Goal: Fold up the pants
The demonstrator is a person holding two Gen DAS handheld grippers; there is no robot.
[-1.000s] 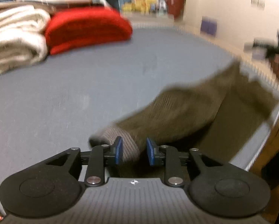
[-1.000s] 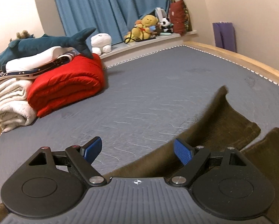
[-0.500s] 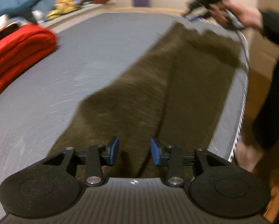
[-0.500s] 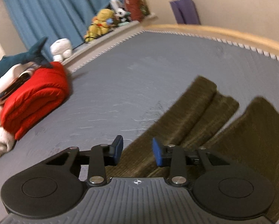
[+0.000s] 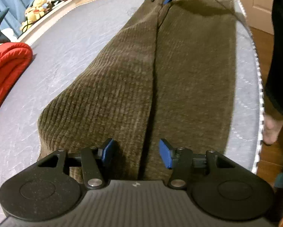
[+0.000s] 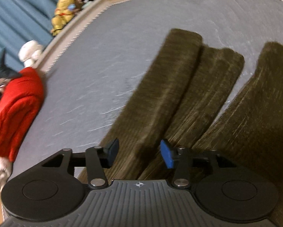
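The olive corduroy pants [image 5: 160, 71] now lie flat along the mattress [image 5: 65, 37], released by the left claw [image 5: 135, 151] (spread, empty), while the right claw [image 6: 139, 155], spread too, probably hovers over the blurred legs.

Ribbed, corduroy-like olive cloth on the pants [image 5: 179, 60], soft and matt, just ahead of the left gripper [image 5: 135, 154]. Smooth grey mattress [image 5: 69, 43] fabric to its left, with faint shiny streaks. Matt black plastic on the gripper body, blue pads [image 5: 165, 156], small glossy metal rivets. Further left, puffy red blanket [image 5: 6, 66].
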